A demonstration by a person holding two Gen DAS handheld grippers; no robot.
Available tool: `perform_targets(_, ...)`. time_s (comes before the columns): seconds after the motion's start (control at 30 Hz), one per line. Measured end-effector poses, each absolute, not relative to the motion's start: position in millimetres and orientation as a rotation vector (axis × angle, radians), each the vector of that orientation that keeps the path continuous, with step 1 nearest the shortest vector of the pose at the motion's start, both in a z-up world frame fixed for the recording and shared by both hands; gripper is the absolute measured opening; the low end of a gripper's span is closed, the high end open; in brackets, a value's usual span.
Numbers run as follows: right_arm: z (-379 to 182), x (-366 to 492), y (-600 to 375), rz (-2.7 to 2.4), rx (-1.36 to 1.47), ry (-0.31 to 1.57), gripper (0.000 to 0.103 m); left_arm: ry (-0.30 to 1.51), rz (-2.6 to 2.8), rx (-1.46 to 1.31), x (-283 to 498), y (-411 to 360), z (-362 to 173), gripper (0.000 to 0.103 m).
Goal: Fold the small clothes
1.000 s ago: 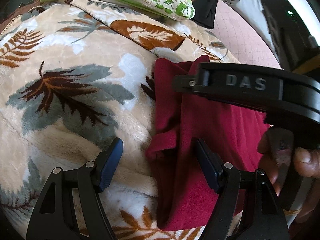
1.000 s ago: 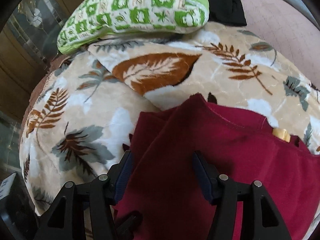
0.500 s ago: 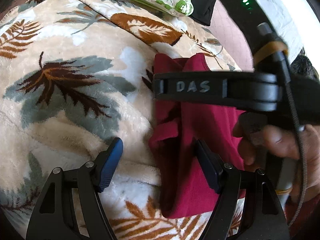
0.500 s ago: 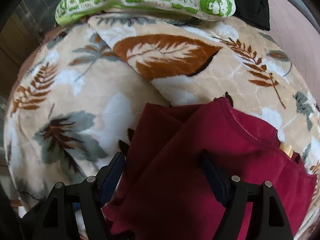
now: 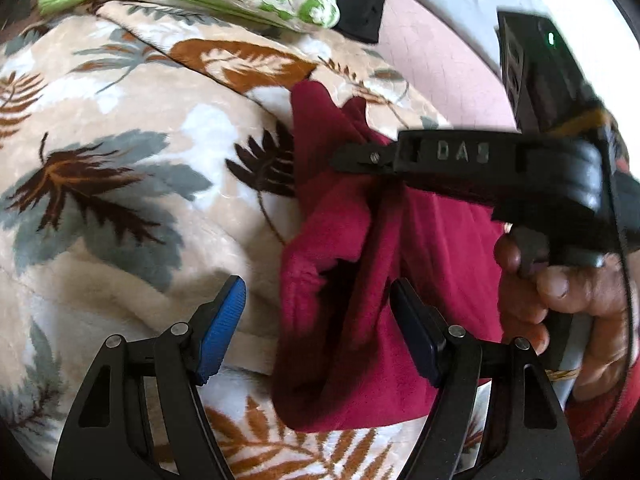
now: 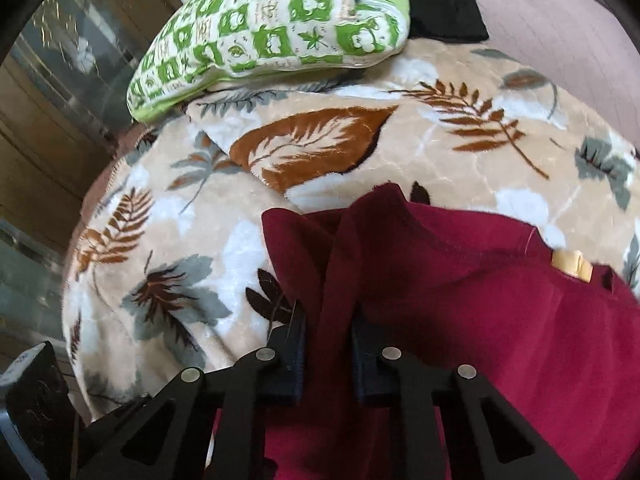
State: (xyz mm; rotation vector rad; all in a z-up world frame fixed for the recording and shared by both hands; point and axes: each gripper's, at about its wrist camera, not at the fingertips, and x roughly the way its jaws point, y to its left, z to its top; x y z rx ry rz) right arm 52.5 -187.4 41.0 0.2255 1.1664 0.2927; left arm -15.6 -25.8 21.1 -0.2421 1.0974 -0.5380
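Observation:
A dark red garment [image 5: 360, 280] lies rumpled on a beige leaf-print blanket [image 5: 120, 200]. My left gripper [image 5: 316, 328] is open, its blue pads [image 5: 222, 324] straddling the garment's left edge just above the blanket. In the right wrist view my right gripper [image 6: 328, 344] is shut on a raised fold of the red garment [image 6: 480, 312], which has a yellow tag [image 6: 570, 264] near its collar. The right gripper's black body [image 5: 480, 168] shows over the garment in the left wrist view, held by a hand [image 5: 560, 300].
A green-and-white patterned pillow [image 6: 272, 20] lies at the far end of the blanket, with a black cloth [image 6: 444, 0] beside it. A pink sheet [image 5: 440, 64] lies to the right. Wooden furniture [image 6: 48, 120] stands off to the left.
My right gripper has closed from open onto a fold of the red garment and pulled it up. The left gripper stays open over the garment's left edge.

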Motion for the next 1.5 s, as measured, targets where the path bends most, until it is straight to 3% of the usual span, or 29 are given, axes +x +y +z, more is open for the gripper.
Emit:
perform_targets(0.6,28.5,71.5,-170.3,0.289,0.143,1.245,0.017,1.112,-0.514,-0.284,-5.9,-27.4,11.2,0.075)
perform_targets(0.63,27.4,73.9,-168.3,0.283,0.137,1.255,0.019,1.115,-0.513,-0.292,-5.5,-26.4,10.6,0.075)
perform_targets(0.77,26.6,82.0,-151.4,0.269,0.038,1.274,0.043,1.118,-0.514,-0.306,-4.9,-24.7,9.4,0.075)
perform_targets(0.83,25.0,84.2,-141.1,0.258,-0.035,1.277,0.047,1.118,-0.512,-0.297,-5.1,-25.1,8.7,0.075)
perform_targets(1.23,24.3,83.4,-143.3,0.27,-0.043,1.249,0.047,1.113,-0.508,-0.281,-7.3,-29.9,9.8,0.075)
perform_targets(1.37,26.8,79.5,-143.5,0.262,-0.055,1.221,0.035,1.109,-0.506,-0.266,-8.2,-31.8,9.9,0.075)
perform_targets(1.5,28.3,75.4,-148.4,0.27,-0.036,1.199,0.032,1.105,-0.504,-0.255,-10.6,-35.4,11.1,0.075)
